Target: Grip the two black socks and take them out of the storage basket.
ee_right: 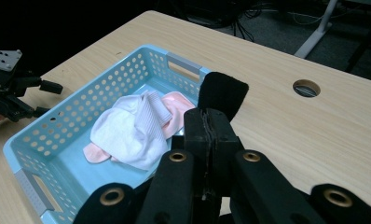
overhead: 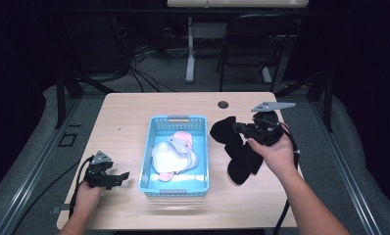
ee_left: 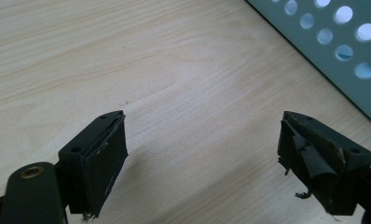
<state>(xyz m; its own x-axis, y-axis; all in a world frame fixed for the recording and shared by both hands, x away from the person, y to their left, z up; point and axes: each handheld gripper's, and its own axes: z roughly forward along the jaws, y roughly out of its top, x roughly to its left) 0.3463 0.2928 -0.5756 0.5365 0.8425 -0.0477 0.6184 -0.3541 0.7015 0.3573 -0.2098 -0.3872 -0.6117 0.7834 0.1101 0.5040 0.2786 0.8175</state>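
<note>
A light blue perforated basket (overhead: 150, 161) sits mid-table and holds white and pink cloths (overhead: 176, 154). Just right of the basket my right gripper (overhead: 238, 128) is shut on a black cloth (overhead: 239, 156), which hangs from the jaws down to the table. In the right gripper view the black cloth (ee_right: 221, 93) sticks up beyond the closed jaws, with the basket (ee_right: 58, 126) and its white cloth (ee_right: 123, 128) behind. My left gripper (overhead: 122, 176) rests open on the table left of the basket, its fingers (ee_left: 104, 161) wide apart over bare wood.
The basket wall (ee_left: 342, 51) shows at the top right of the left gripper view. A round cable hole (overhead: 223, 104) lies near the table's far edge. A chair (overhead: 256, 44) and desk legs stand beyond the table.
</note>
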